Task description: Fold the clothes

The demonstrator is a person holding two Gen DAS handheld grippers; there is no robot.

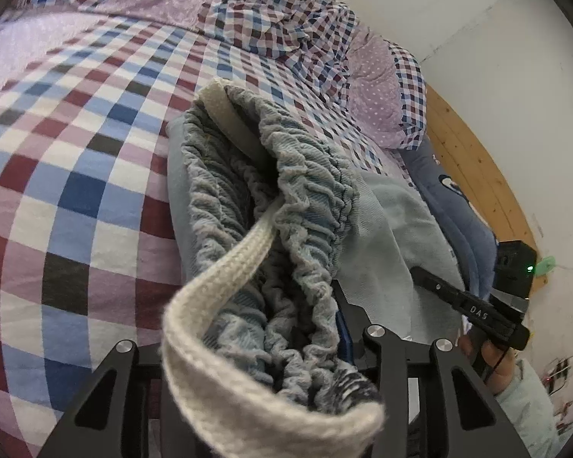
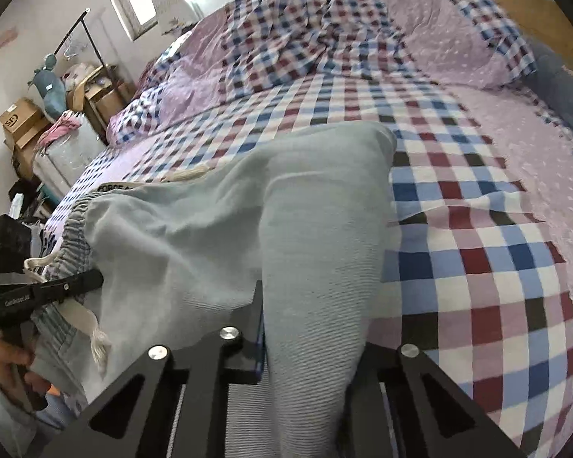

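A pair of light grey-blue sweatpants (image 2: 217, 229) lies on the checked bed. My left gripper (image 1: 305, 355) is shut on the gathered elastic waistband (image 1: 298, 206). A cream drawstring (image 1: 217, 278) loops in front of the camera. My right gripper (image 2: 305, 343) is shut on a fold of the pant leg (image 2: 317, 267), which drapes up between the fingers. The left gripper also shows in the right wrist view (image 2: 57, 286) at the waistband. The right gripper shows in the left wrist view (image 1: 473, 309) beside the leg fabric.
The bed (image 2: 477, 229) has a purple, blue and maroon checked sheet. A rumpled quilt (image 2: 324, 30) and pillow (image 1: 386, 103) lie at the far side by a wooden headboard (image 1: 473, 168). Boxes and a rack (image 2: 57, 107) stand beyond the bed's left edge.
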